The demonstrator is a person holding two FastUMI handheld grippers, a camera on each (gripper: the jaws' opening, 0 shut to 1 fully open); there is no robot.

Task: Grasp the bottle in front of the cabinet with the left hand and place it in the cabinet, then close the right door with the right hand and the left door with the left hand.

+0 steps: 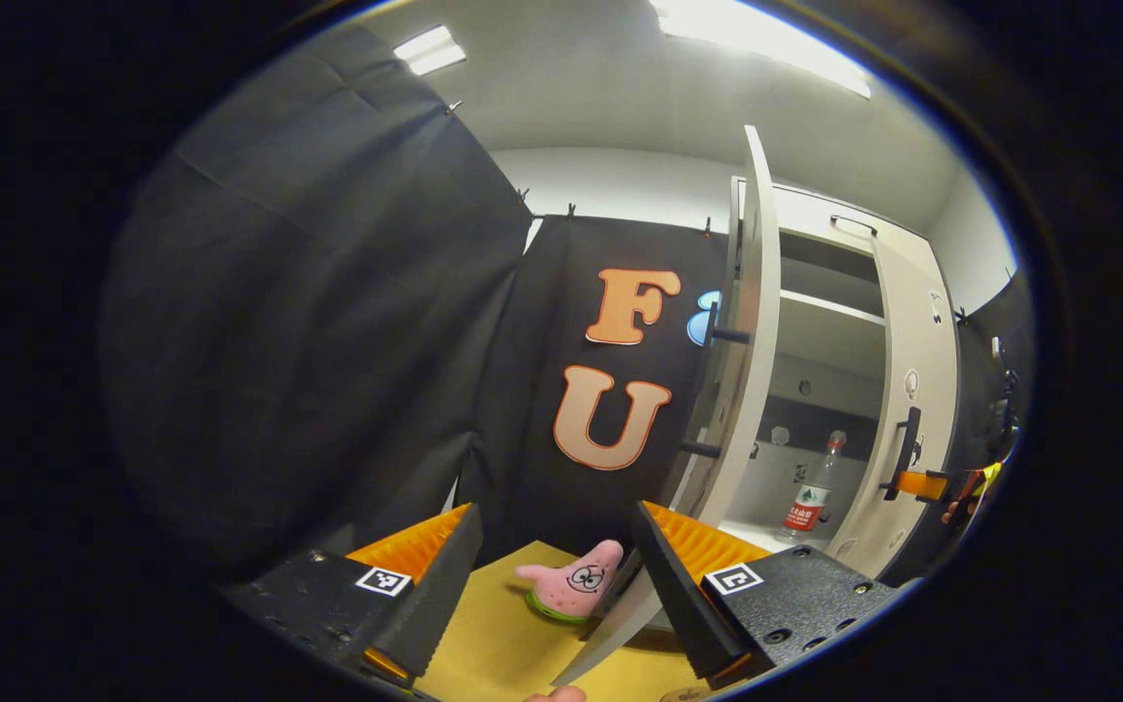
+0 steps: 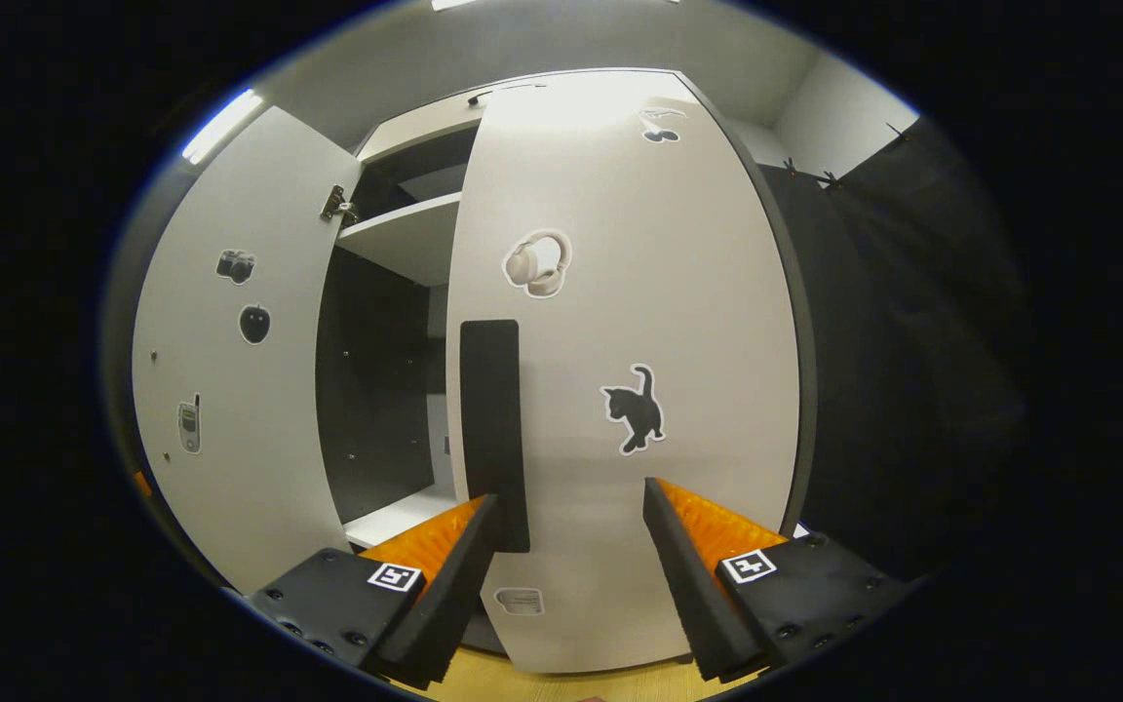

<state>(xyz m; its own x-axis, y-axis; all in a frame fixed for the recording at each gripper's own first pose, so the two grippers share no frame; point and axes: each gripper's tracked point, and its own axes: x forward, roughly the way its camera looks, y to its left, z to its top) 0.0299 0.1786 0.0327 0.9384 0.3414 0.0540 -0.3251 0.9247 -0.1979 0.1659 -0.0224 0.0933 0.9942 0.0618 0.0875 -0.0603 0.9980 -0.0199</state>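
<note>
Already done: clear plastic bottle with red label (image 1: 812,492) stands inside the white cabinet (image 1: 830,322). Right door (image 2: 620,390) part-closed, left door (image 1: 742,341) open. My left gripper (image 1: 557,575) and right gripper (image 2: 571,556) gape wide, empty.

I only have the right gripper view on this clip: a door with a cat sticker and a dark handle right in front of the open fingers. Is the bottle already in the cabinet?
Observer: Yes. In the left gripper view the bottle stands upright on the cabinet's bottom shelf.
Operator: Is the left gripper holding anything?
Observer: No. The left gripper is open, with nothing between its fingers.
Operator: What is near it?
Observer: A pink star toy lies on the yellow table, beside the left door, which stands wide open.
</note>
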